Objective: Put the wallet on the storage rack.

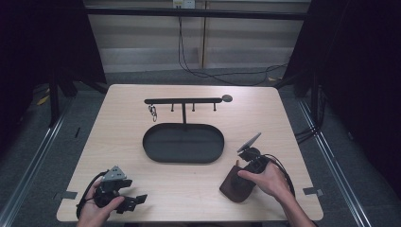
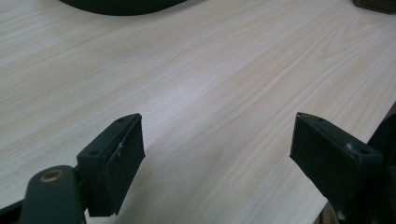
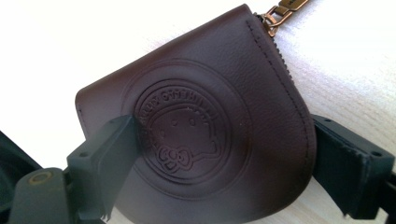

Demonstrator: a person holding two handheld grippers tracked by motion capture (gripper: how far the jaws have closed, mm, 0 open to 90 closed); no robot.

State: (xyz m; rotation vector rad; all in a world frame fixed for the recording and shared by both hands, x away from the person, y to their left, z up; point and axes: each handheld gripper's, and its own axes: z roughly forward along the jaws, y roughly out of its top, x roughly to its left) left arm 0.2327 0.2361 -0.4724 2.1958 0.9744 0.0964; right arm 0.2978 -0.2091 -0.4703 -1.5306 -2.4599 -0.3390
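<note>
A dark brown leather coin pouch (image 1: 235, 189) lies flat near the table's front right. In the right gripper view the pouch (image 3: 196, 121) shows an embossed round cat emblem and a brass zipper pull (image 3: 285, 9). My right gripper (image 3: 224, 154) is open, one jaw on each side of the pouch at its edges. In the high view the right gripper (image 1: 247, 166) is held by a hand just above the pouch. My left gripper (image 1: 132, 201) rests at the front left, open. Its jaws (image 2: 217, 149) have only bare wood between them.
A black oval tray (image 1: 189, 146) sits mid-table. From it rises a post with a black hook bar (image 1: 183, 100). A small key ring (image 1: 152, 111) hangs from the bar's left hook. Light wood table (image 1: 118, 142); cables run on the floor behind.
</note>
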